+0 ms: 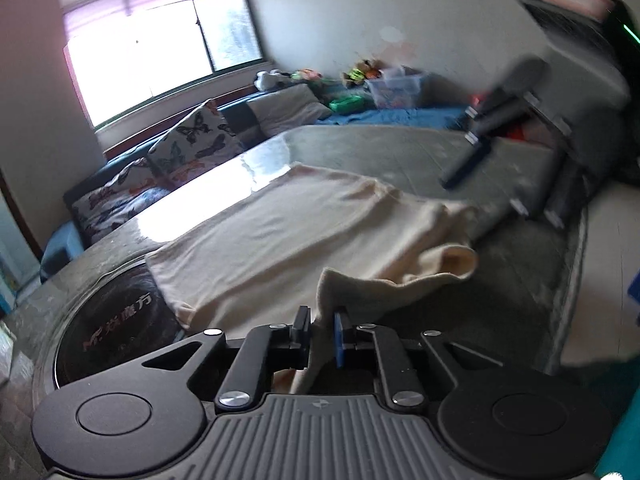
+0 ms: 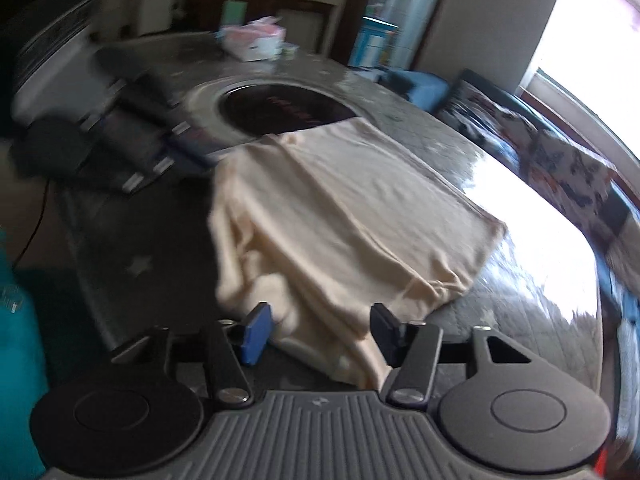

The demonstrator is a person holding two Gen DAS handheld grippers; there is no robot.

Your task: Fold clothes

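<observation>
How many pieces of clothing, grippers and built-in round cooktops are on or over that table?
Cream garment: 1
Grippers: 2, the left gripper shut on a fold of it, the right gripper with jaws open
Round black cooktop: 1
Total: 4

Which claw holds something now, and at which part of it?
The left claw pinches the cream shirt at a lifted edge fold. The right claw is open, holding nothing.

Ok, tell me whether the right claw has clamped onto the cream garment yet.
No: the right claw stands open, its blue pads wide apart on either side of the cream garment, which lies loose between them on the table.
</observation>
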